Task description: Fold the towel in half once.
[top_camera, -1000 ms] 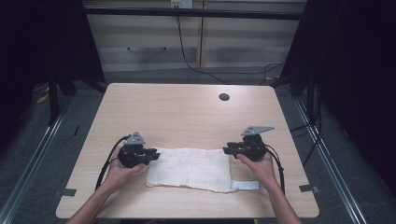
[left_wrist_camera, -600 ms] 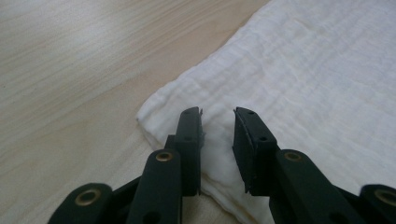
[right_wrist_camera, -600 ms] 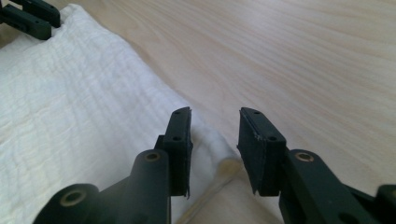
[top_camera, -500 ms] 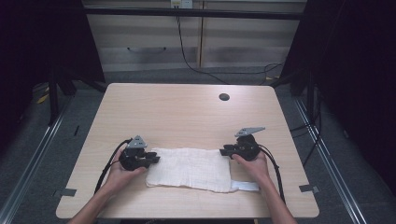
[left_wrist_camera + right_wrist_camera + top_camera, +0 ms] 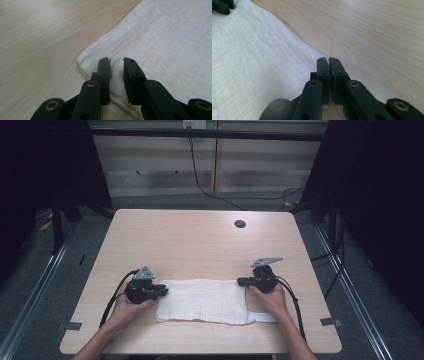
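White cloth [image 5: 201,300] lies along the bench's [image 5: 200,245] near edge; your left gripper [image 5: 116,65] gapes over one corner, your right gripper [image 5: 328,65] looks pinched on its far end, perhaps to fold.

Even light from overhead falls on the pale wooden table [image 5: 200,245] in the high view, while the floor and both sides sink into near black; that picture is soft and slightly grainy. In both gripper views the white cloth [image 5: 170,45] is bright, almost washed out, with soft shadow under its edge. The black jaws close to each lens are blurred at the bottom.
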Action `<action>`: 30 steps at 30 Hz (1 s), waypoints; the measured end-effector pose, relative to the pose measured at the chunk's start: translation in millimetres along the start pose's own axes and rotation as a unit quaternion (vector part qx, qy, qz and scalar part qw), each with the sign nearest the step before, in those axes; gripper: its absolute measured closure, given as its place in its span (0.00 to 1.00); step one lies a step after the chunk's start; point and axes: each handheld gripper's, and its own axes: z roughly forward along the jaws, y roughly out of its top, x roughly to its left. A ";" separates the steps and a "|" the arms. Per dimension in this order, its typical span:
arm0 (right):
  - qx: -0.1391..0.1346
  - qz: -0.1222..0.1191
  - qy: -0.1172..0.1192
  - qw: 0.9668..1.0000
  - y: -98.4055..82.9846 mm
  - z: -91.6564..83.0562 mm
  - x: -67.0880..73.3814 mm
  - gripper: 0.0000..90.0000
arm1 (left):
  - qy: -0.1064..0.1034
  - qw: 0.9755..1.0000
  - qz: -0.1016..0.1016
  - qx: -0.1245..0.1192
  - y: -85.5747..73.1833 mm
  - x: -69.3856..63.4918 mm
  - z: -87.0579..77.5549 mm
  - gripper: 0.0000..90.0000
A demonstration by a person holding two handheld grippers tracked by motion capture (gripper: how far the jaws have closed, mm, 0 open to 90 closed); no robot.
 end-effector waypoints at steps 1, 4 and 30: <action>0.002 0.001 0.000 1.000 -0.3 1.0 0.5 0.97 | 0.002 1.000 0.001 -0.001 1.5 1.9 -2.5 0.82; 0.000 0.001 0.004 1.000 -1.0 2.3 -0.5 0.97 | 0.011 0.999 -0.017 -0.024 9.8 12.8 -8.9 0.78; -0.003 0.003 0.005 1.000 -1.2 3.3 -2.0 0.97 | 0.035 0.999 0.004 0.011 10.6 19.4 10.2 0.67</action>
